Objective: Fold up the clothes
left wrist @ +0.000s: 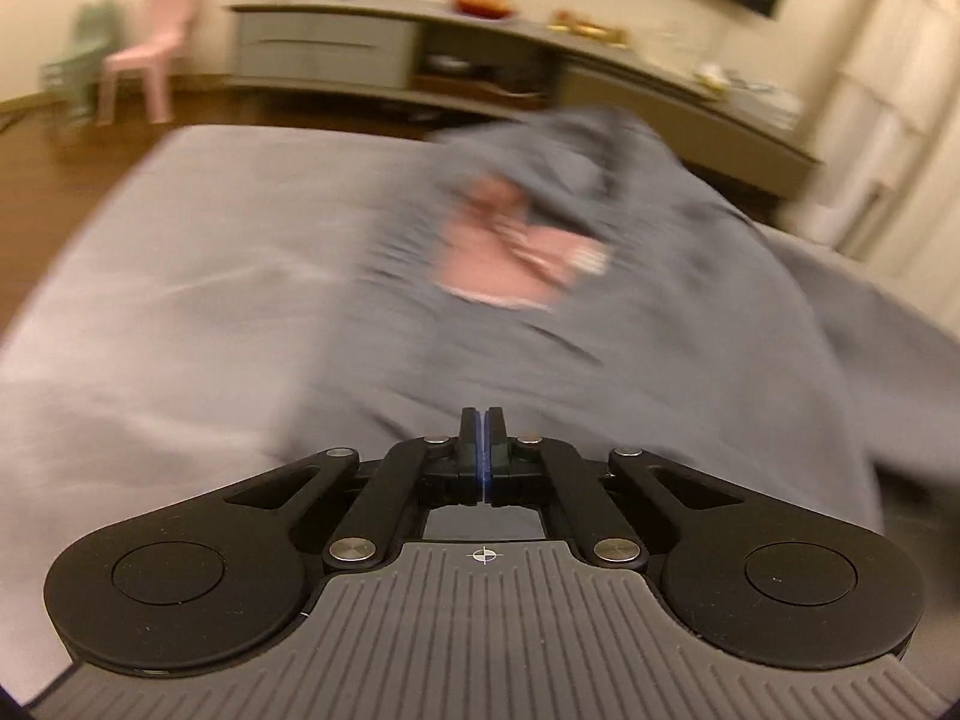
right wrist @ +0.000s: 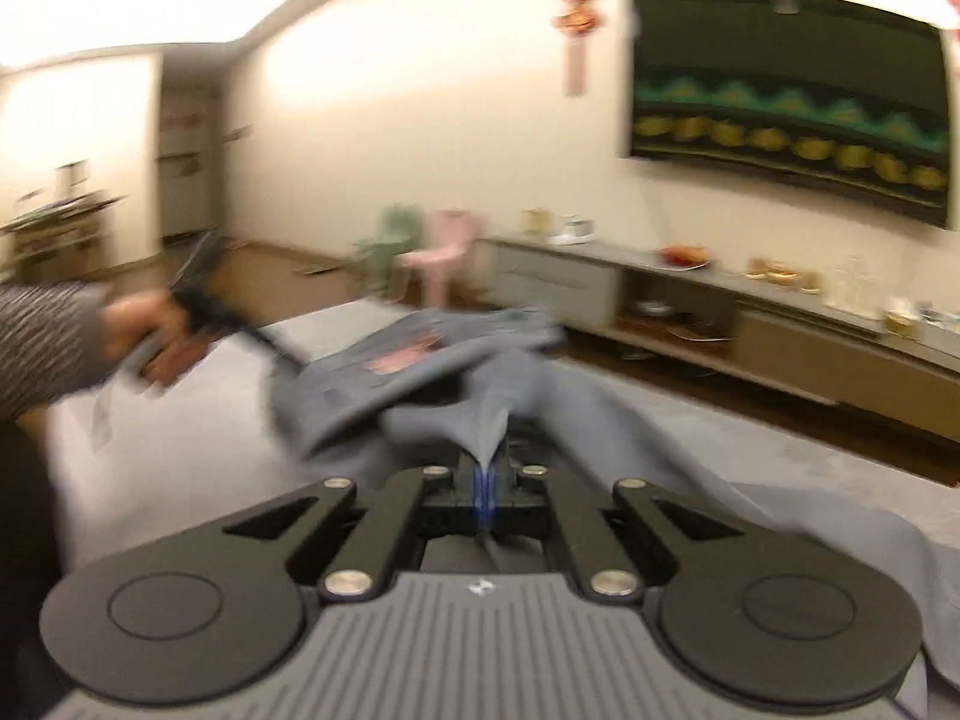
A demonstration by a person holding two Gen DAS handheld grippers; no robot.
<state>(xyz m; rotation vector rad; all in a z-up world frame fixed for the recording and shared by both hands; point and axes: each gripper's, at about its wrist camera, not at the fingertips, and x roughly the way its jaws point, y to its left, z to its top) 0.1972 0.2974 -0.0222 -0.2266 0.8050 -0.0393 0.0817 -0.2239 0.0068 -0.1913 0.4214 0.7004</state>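
Observation:
A grey shirt (left wrist: 630,360) with a pink print (left wrist: 510,264) lies rumpled on a grey bed sheet (left wrist: 180,276). My left gripper (left wrist: 483,417) is shut at the shirt's near edge, and the cloth fans out from its tips. In the right wrist view a hand (right wrist: 150,336) holds that left gripper (right wrist: 282,354) at the shirt's left corner. My right gripper (right wrist: 485,468) is shut on a peak of the shirt (right wrist: 420,384), which rises out of its jaws. The pink print (right wrist: 402,354) faces up. Both views are blurred.
A long grey sideboard (right wrist: 780,324) with dishes and bottles on it runs along the far wall beyond the bed. A pink chair (right wrist: 444,252) and a green chair (right wrist: 390,240) stand at its left end. A dark screen (right wrist: 792,102) hangs above it. Wooden floor surrounds the bed.

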